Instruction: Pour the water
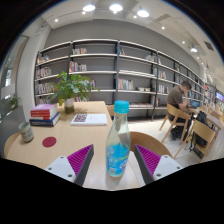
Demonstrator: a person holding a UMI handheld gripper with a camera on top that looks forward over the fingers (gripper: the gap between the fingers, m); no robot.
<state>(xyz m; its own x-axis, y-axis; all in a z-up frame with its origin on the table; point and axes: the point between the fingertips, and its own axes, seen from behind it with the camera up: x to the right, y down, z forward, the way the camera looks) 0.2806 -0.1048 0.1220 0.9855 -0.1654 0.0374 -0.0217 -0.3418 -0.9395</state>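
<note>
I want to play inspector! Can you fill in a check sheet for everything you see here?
Surface: round wooden table.
Job's things: water bottle with blue cap, upright between the fingers; dark cup near the books.
Clutter: stack of books, open book, potted plant, red coaster.
Grippers: gripper, fingers around the bottle; grip cannot be told.
Cables: nothing seen.
Surroundings: bookshelves, seated person, chairs.
</note>
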